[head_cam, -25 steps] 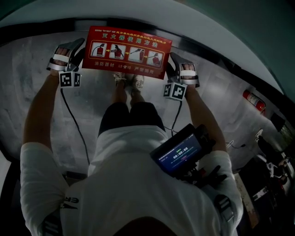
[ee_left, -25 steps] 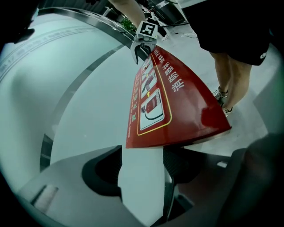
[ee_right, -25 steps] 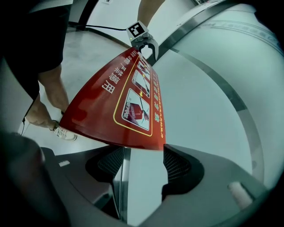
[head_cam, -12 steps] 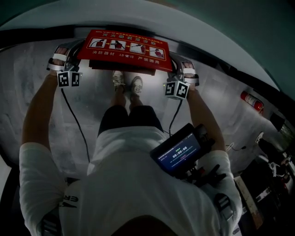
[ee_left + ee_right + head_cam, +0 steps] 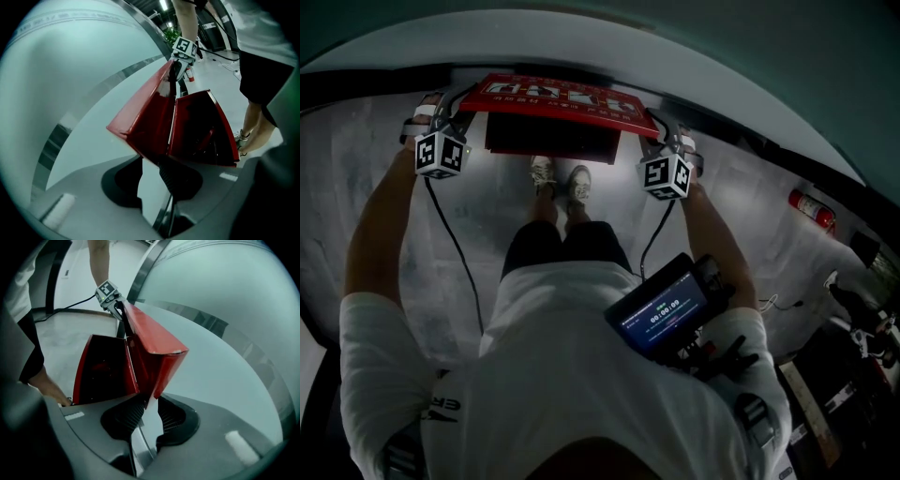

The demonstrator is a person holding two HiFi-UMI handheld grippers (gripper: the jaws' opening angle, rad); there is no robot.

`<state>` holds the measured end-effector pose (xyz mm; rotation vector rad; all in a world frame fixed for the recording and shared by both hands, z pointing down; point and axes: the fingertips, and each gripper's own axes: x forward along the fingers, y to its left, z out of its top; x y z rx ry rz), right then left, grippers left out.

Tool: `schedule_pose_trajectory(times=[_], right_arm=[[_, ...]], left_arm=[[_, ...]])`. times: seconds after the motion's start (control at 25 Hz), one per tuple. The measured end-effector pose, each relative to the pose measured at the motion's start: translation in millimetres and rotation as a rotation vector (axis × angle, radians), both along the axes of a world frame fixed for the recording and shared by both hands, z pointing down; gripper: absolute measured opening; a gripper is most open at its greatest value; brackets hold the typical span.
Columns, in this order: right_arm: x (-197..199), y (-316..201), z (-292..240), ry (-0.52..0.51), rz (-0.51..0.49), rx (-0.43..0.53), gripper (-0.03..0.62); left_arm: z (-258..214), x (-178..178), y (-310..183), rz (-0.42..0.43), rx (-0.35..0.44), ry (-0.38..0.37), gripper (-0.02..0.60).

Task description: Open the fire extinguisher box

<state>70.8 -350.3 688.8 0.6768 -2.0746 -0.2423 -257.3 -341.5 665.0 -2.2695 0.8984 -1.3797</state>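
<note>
Step in hand, as I read it: swinging the lid (image 5: 555, 97) of the fire extinguisher box (image 5: 551, 139) up about its far edge, where it looks hinged. To do it well I want both ends rising together along that arc, not straight up, so the panel doesn't rack or slide out of the pads. I'd roll the wrists with it as it tips back and keep the grip firm, since it's thin painted sheet and probably slick. On the left gripper (image 5: 152, 168) the jaws have just been closing and are now narrow, clamped on the lid's left end edge. On the right gripper (image 5: 147, 411) the jaws have just eased open a hair but remain narrow, with the lid's right end edge pinched between the ribbed pads (image 5: 123, 417). The lid spans from one gripper to the other, partly raised. The box body sits just below and between both, mouth open and dark inside; I can't make out the contents.
</note>
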Motion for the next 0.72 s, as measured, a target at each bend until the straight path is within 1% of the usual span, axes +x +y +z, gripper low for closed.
schedule_pose_trajectory(times=[0.12,0.28,0.44,0.64,0.72], right_arm=[[0.5,-7.4,-3.2,-0.048,0.038,-0.046,0.107],[-0.5,-17.2,-8.8,-0.111,0.088,-0.102,0.110],[-0.2,-28.1,-12.2,-0.154,0.131,-0.144,0.114],[-0.2,-50.8,-17.6,-0.249,0.237,-0.217,0.110],[1.9,-60.0,-17.5,-0.273,0.276,-0.237,0.110]], left_arm=[[-2.2,1.1,-6.7,-0.018,-0.067,0.044,0.112],[-6.8,1.0,-17.4,-0.063,-0.144,0.115,0.112],[-9.6,1.3,-28.8,-0.108,-0.200,0.170,0.112],[-11.6,3.4,-47.5,-0.177,-0.268,0.229,0.115],[-11.9,6.0,-56.9,-0.210,-0.288,0.256,0.114]])
